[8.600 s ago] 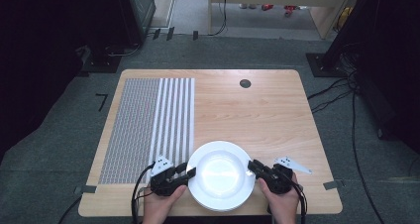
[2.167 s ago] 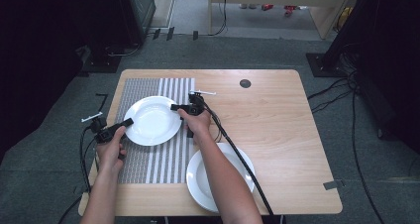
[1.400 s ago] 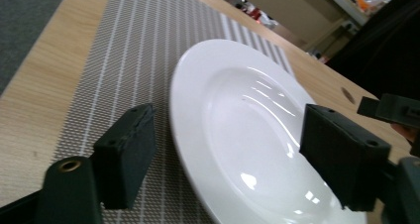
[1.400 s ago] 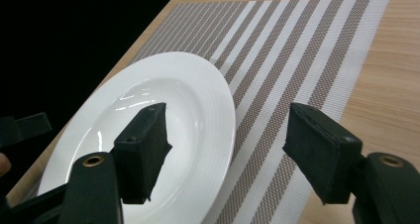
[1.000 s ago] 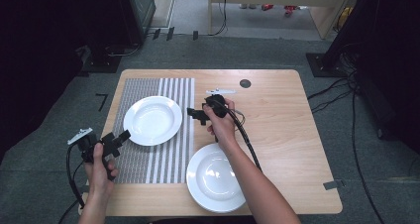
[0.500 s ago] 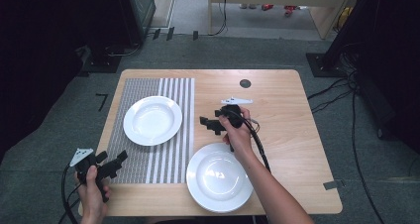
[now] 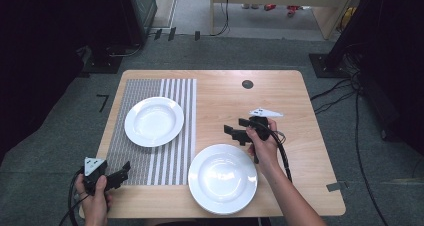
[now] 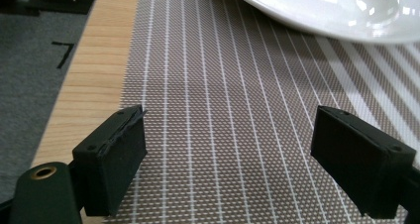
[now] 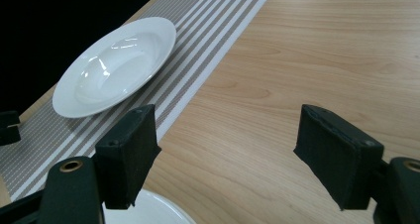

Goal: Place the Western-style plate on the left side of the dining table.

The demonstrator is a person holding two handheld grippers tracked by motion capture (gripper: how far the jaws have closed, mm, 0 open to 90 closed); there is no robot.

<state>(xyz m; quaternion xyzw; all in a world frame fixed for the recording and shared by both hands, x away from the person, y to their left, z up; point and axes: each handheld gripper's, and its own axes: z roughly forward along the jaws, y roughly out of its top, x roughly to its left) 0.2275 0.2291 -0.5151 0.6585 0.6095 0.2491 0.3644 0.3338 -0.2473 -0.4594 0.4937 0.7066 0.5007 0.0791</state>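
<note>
From above, my right tongs (image 7: 239, 129) hang spread above the near plate (image 7: 222, 178). My left tongs (image 8: 245, 159) gape, empty, over the striped placemat (image 8: 213, 110). Right gripper view: soup plate (image 9: 115, 65) rests on the placemat; I'd approach the near rim level.

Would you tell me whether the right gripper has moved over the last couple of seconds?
Yes. The right gripper has moved off the placemat, rightward onto bare wood.

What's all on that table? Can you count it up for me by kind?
White plates: 2, one on the mat, one on bare wood
Striped placemat: 1
Handheld grippers: 2, left, right, both open
Total: 5
</note>
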